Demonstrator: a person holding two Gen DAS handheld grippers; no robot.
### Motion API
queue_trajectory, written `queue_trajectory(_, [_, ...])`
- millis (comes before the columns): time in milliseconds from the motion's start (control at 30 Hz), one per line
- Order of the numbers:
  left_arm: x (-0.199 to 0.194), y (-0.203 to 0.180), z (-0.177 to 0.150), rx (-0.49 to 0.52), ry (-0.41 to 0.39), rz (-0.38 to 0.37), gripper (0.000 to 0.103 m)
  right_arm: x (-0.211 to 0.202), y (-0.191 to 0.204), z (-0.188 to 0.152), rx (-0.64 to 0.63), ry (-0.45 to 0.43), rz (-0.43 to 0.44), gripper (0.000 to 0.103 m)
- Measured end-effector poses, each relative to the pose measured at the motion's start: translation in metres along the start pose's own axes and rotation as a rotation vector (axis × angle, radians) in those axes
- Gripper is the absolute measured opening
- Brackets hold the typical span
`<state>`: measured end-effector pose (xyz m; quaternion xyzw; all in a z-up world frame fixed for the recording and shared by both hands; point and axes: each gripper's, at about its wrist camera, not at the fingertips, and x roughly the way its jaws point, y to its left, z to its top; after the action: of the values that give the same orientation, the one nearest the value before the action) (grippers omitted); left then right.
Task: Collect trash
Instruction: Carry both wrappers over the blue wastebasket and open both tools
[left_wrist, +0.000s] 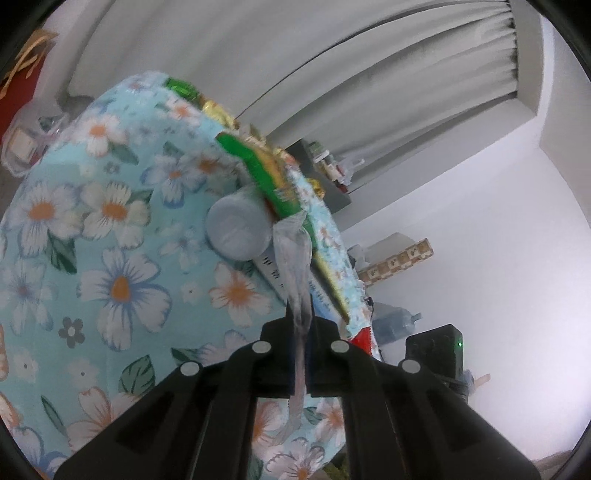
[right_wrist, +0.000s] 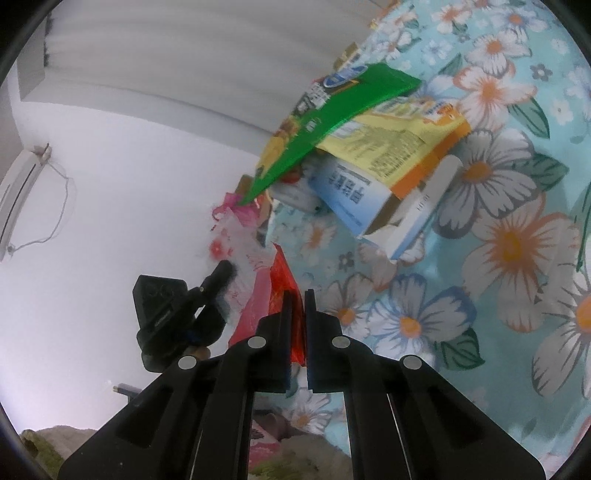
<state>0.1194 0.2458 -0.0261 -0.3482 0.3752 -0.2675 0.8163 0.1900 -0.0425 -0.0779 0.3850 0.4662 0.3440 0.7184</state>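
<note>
My left gripper is shut on a crumpled grey plastic strip that runs up to the trash on the floral cloth. Beside the strip lies a grey round can-like thing, with a green packet above it. My right gripper is shut on the edge of a red foil wrapper. Beyond it on the floral cloth lie a green packet, a yellow-orange box, a blue-white carton and a white tube. The left gripper's finger shows against a translucent pink-printed bag.
Grey curtains and a white wall stand behind. A water jug and a cluttered shelf are past the cloth's edge. An air conditioner hangs on the wall. A rug lies low at the left.
</note>
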Motion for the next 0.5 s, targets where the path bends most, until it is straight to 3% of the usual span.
queue_trajectory(300, [0.007,-0.031,0.011,0.108,-0.003,-0.007,0.003,-0.017,0.001,0.000,-0.002,-0.057,0.023,0.004])
queue_trajectory(500, [0.020,-0.044,0.014,0.166,0.007,0.002,0.003,-0.060,-0.008,-0.001,0.011,-0.115,0.030,0.004])
